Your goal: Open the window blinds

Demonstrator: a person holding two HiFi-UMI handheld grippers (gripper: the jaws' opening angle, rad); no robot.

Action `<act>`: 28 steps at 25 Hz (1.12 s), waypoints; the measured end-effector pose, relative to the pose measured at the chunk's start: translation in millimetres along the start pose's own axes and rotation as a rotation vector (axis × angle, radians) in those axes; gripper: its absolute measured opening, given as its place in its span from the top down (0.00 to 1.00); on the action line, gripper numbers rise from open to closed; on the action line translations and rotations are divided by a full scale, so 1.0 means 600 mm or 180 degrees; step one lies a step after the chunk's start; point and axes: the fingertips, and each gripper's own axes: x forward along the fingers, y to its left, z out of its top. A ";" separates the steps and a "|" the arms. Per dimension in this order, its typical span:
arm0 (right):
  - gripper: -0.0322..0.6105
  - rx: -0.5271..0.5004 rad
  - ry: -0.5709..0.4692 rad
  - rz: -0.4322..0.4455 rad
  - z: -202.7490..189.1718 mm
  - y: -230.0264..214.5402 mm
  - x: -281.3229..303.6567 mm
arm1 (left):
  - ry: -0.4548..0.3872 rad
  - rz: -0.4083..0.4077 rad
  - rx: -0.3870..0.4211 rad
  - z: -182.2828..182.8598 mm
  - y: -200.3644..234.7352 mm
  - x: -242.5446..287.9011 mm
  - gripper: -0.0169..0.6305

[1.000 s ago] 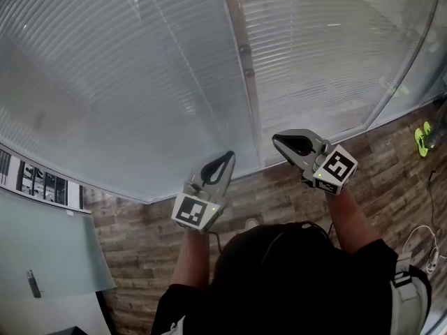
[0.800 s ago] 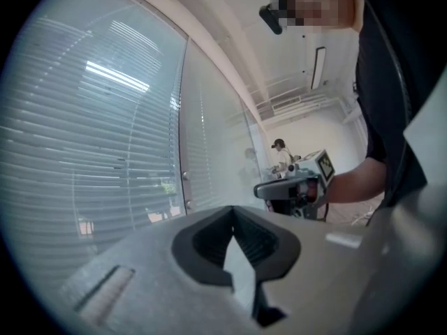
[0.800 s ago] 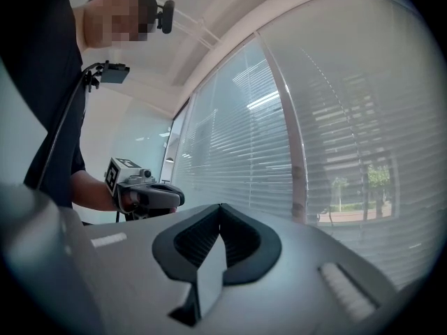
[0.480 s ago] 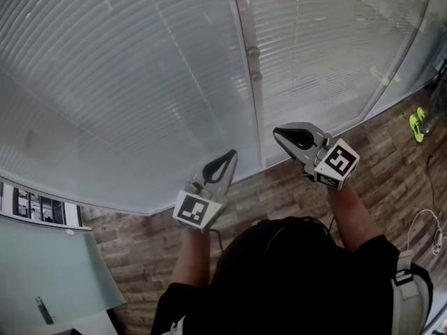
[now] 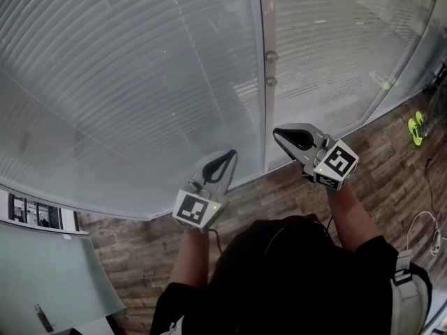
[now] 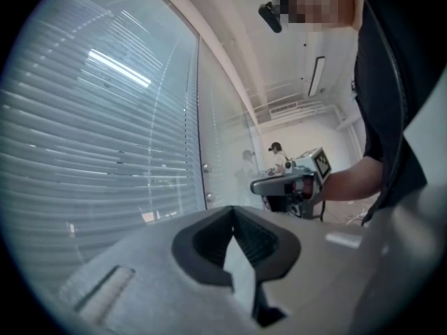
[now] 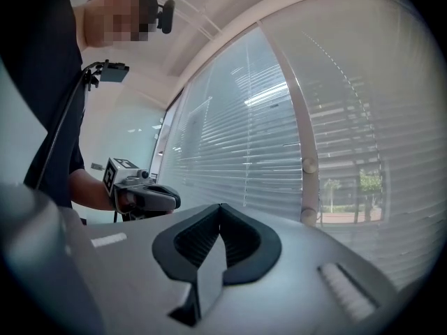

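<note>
While I hold both arms out level toward the glass wall, the left hand-held gripper has its jaws pressed together with nothing between them, and its own view shows the ribbed pads meeting at the tip. The right hand-held gripper is the same, jaws closed tight and empty. Each one shows in the other's view: the right to the right of the left one's jaws, the left to the left of the right one's jaws.

The window blinds fill the far side of the scene, their slats running level across two panes. Both grippers point at them but stand apart from them. A vertical post divides the panes and carries two round knobs, one above the other. The right hand-held gripper's tip sits just right of that post in the head view, and the left one is near, to its left, before the left pane. Through the right pane's slats I can make out trees outside.

Below the glass lies a wooden floor. On it, at the far right, are a bright green object and a white cable.
</note>
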 end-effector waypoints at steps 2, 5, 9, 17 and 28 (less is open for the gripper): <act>0.94 -0.0019 0.0021 0.0002 -0.004 -0.001 0.006 | 0.0004 -0.0013 -0.0023 -0.002 0.006 0.000 0.97; 0.94 -0.0033 0.0005 -0.0008 -0.005 -0.005 0.012 | 0.0005 -0.0035 -0.0052 -0.010 0.011 0.001 0.97; 0.94 -0.0034 -0.0009 -0.0070 -0.005 -0.014 0.017 | 0.0030 -0.0088 -0.0004 -0.015 0.016 0.005 0.97; 0.94 -0.0136 0.0083 -0.0172 -0.007 -0.026 0.016 | -0.0045 -0.0149 0.0036 -0.020 0.015 0.011 0.97; 0.88 -0.0516 0.0311 -0.0316 0.008 -0.063 0.017 | 0.0077 -0.0158 -0.0091 -0.022 0.004 0.004 0.97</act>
